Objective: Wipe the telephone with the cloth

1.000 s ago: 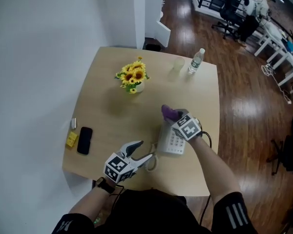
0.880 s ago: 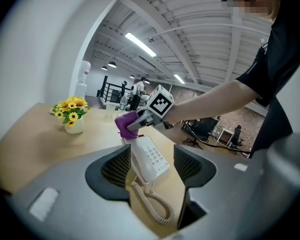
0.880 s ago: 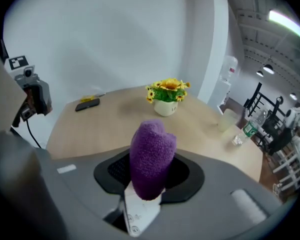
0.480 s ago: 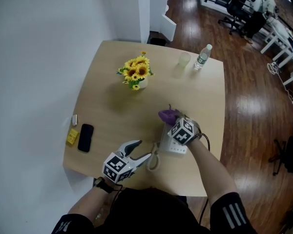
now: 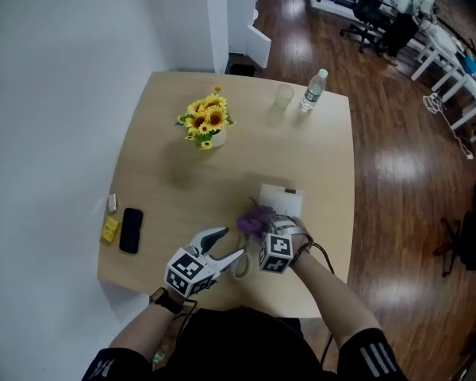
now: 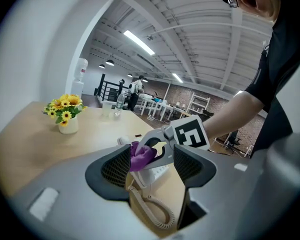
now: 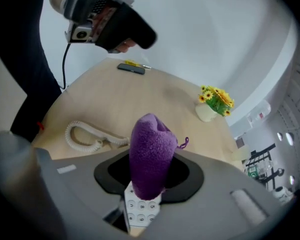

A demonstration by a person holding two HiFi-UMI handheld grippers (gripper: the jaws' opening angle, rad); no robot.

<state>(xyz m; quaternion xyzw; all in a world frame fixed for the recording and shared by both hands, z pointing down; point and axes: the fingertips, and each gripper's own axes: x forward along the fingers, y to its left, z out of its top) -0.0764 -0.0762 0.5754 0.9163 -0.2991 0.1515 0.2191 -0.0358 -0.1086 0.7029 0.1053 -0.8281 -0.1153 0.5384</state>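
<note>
The telephone (image 5: 281,201) lies on the bench (image 5: 182,177) near its front edge. The purple cloth (image 5: 252,222) is down over the phone's near end, just above the keypad, so wiping looks under way; how much is already clean cannot be told. The right hand-held gripper (image 5: 259,230) is clenched on the cloth, forearm reaching in low. The left hand-held gripper (image 5: 232,244) hovers beside the coiled cord (image 5: 242,267), jaws apart and empty.

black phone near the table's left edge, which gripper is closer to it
Left. The left gripper hangs open to the right of the black phone. The right gripper, shut on the purple cloth, is farther right, over the white telephone.
</note>
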